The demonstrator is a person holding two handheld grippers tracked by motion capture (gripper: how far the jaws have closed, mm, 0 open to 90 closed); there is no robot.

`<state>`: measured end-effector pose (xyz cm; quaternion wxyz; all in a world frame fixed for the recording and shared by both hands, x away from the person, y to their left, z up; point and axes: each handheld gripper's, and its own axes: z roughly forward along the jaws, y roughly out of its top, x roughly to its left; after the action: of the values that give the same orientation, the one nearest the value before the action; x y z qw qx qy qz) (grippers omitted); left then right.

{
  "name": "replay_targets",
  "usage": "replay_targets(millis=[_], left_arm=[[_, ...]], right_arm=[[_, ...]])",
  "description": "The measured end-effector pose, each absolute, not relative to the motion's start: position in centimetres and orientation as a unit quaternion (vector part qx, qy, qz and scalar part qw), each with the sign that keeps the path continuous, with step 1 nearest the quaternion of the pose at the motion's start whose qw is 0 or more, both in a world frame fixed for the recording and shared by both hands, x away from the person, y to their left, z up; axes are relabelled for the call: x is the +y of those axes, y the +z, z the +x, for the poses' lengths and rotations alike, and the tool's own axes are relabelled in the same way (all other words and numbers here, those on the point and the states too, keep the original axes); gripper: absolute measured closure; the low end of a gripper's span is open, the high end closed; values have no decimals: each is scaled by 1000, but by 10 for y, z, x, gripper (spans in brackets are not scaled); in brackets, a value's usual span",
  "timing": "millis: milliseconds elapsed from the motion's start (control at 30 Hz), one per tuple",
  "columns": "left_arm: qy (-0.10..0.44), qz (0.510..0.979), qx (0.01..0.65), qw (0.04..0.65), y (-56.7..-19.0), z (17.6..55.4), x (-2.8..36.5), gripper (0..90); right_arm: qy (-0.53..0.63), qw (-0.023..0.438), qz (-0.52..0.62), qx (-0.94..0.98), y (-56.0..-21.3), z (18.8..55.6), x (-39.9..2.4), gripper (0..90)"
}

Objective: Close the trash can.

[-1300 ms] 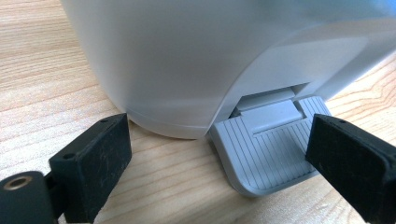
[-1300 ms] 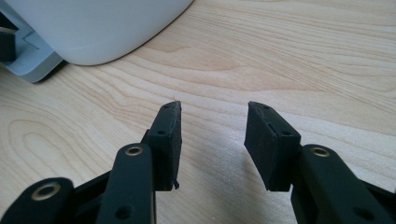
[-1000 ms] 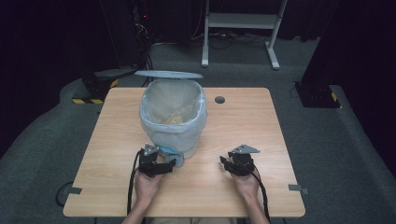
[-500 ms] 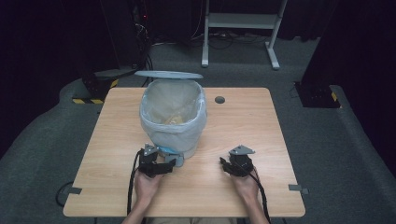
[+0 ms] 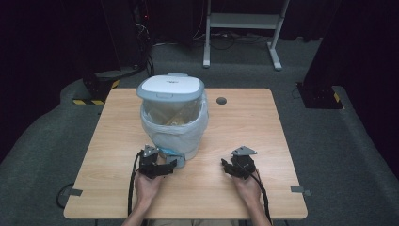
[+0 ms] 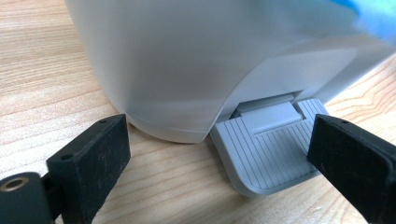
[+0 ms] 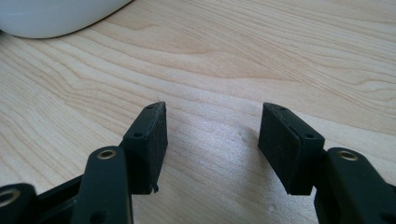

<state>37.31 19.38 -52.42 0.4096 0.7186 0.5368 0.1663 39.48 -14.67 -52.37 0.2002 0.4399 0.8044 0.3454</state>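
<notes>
The lid is down on the grey plastic pedal bin (image 5: 173, 120), mid-surface; the left hand-held gripper (image 5: 170, 165) stands wide around its ribbed pedal (image 6: 266, 147). The right hand-held gripper (image 5: 228, 165), just opening, holds nothing near the front edge.

A pale grey pedal bin (image 5: 174, 120), lined with a translucent bag, is set upright on the wooden table, its white lid (image 5: 170, 87) closed. Its ribbed grey pedal (image 6: 266, 147) is seen at the base.

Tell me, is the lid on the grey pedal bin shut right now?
Shut. The white flat lid lies level on the translucent grey plastic pedal bin; its grey ribbed foot pedal sits free.
</notes>
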Motion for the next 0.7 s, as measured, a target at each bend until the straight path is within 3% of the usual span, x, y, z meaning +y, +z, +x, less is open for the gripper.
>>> replay_targets(millis=[700], left_arm=[[167, 727, 518, 419, -516, 365, 213, 81]], right_arm=[[345, 200, 444, 803, -524, 395, -146, 407]])
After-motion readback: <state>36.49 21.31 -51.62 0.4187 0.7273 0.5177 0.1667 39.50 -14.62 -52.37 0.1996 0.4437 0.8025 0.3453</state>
